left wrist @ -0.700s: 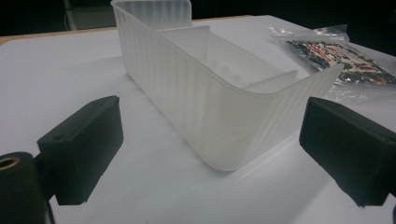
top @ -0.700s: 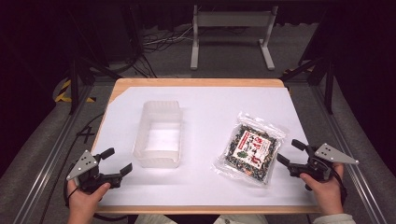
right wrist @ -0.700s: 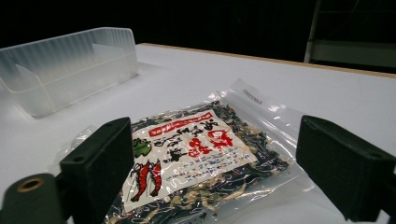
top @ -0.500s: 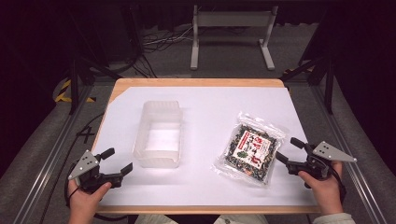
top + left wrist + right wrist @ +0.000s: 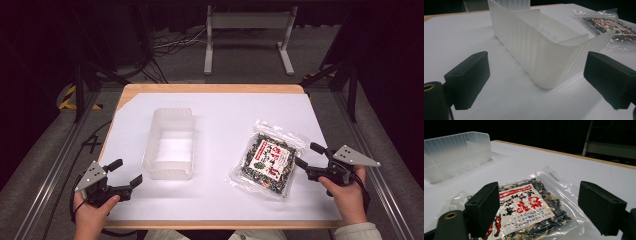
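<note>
Right gripper nearer packet (jaws apart)

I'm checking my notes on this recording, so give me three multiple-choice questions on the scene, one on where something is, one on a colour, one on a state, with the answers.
1. Where does the snack bag lie?
A. inside the bin
B. on the white sheet, just ahead of the right gripper
C. on the floor

2. What colour is the bag's label?
A. blue
B. white with red print
C. yellow

3. How is the clear plastic bin?
A. empty
B. full
C. tipped over

Answers: 1 B, the high view shows it flat beside the bin. 2 B, the right gripper view shows it. 3 A, its bare floor shows.
</note>
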A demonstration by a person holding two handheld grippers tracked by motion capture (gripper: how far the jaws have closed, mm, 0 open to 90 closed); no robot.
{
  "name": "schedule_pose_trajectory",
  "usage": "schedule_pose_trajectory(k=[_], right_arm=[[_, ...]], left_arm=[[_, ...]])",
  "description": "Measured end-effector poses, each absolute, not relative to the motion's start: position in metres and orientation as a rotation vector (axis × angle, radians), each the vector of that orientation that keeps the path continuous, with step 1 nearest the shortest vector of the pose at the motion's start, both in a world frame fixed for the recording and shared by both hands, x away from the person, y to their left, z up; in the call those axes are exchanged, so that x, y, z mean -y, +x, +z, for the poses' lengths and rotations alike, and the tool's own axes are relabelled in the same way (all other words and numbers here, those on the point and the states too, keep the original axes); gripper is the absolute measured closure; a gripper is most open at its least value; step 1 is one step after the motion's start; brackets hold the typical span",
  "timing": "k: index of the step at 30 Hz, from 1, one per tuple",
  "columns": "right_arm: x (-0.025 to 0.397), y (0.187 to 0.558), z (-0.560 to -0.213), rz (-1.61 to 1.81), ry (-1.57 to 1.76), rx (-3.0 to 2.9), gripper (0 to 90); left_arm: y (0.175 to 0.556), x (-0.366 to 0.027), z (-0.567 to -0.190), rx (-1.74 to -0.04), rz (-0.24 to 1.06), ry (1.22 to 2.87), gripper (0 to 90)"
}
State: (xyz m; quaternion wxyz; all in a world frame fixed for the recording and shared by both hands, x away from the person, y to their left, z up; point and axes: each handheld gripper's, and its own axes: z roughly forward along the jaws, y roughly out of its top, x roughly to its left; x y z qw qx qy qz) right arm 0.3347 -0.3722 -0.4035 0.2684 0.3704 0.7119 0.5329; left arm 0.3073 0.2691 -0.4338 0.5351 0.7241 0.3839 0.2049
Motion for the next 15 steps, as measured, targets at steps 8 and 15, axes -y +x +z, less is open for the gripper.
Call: schedule_pose_trajectory(k=[8, 15], right_arm=[[0.374, 0.348, -0.394, 1.419, 1.016, -1.917, 18.1], [0.374, 0.361, -0.389, 1.406, 1.027, -1.912, 18.1]], left_arm=[[0.307, -0.269, -0.434, -0.912, 0.489, 1.729, 7.5], [0.307, -0.269, -0.435, -0.914, 0.487, 1.73, 7.5]])
